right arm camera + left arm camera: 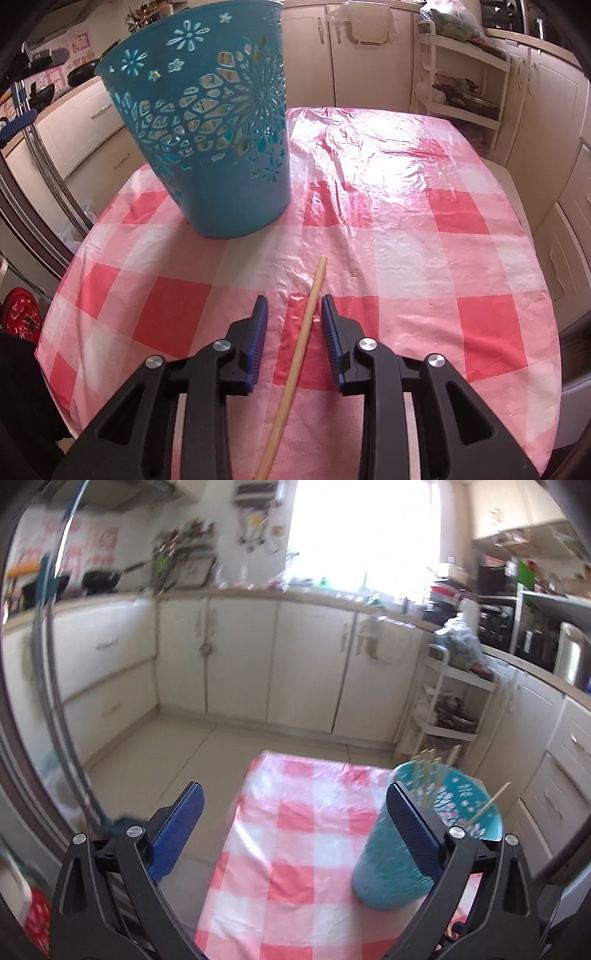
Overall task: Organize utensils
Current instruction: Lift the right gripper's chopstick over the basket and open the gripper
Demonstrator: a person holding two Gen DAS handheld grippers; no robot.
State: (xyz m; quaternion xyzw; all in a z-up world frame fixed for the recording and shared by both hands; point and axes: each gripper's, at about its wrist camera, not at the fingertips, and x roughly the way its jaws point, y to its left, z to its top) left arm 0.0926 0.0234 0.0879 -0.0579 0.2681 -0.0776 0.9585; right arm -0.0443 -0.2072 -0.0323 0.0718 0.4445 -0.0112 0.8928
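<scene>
Our right gripper [291, 325] stood narrowly parted over the table, a chopstick [295, 365] lying between its ribbed blue pads [258, 343] with neither pad pressing it. Our left gripper [295, 827] gaped wide and held nothing, its right pad just beside the bin [424, 834]. We judged the step to be picking up this last loose stick; next we needed to close on it, lift, and drop it into the bin. The stick was slim, pale wood; the bin teal plastic, tapered, pierced with flower cutouts, sticks already inside; the cloth [406, 236] glossy, crinkled, red-checked.
</scene>
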